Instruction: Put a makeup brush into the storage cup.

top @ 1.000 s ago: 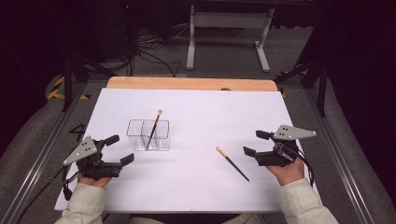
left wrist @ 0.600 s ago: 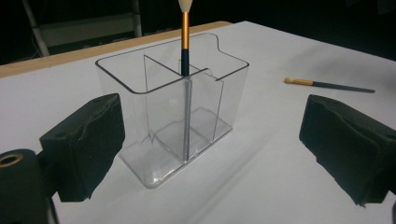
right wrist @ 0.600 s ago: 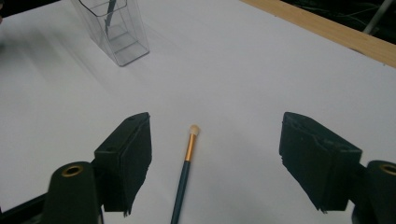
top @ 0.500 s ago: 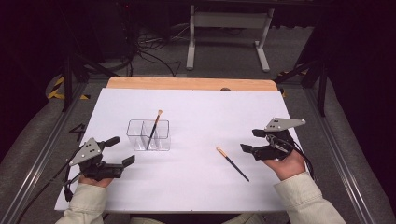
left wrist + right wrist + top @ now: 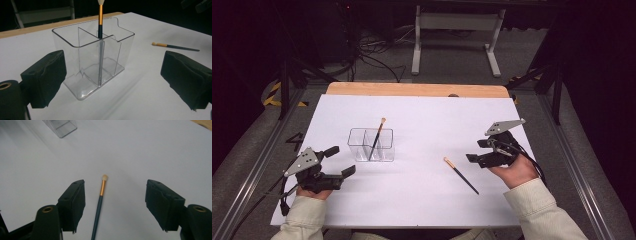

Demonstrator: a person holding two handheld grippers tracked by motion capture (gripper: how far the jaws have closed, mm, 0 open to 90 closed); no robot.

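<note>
A clear divided organizer (image 5: 371,145) stands left of centre on the white sheet, and a dark-handled brush (image 5: 377,137) leans upright in it. A second brush (image 5: 460,175) lies flat right of centre. My right gripper (image 5: 476,151) hovers just right of that brush, pointing at it. In the right gripper view the loose brush (image 5: 100,202) lies on the sheet between my open jaws, nearer the left one, untouched. Those jaws have just been closing. My left gripper (image 5: 341,160) rests open near the front left, facing the organizer (image 5: 95,57) with nothing between its pads.
The white sheet (image 5: 422,120) covers most of the wooden table, whose far edge (image 5: 412,89) shows bare wood. Metal rails run along both sides of the table. A stand and cables sit on the floor beyond.
My right gripper has shifted left toward the loose brush and risen slightly, with its jaws narrower. The left gripper, organizer and both brushes have stayed put.
</note>
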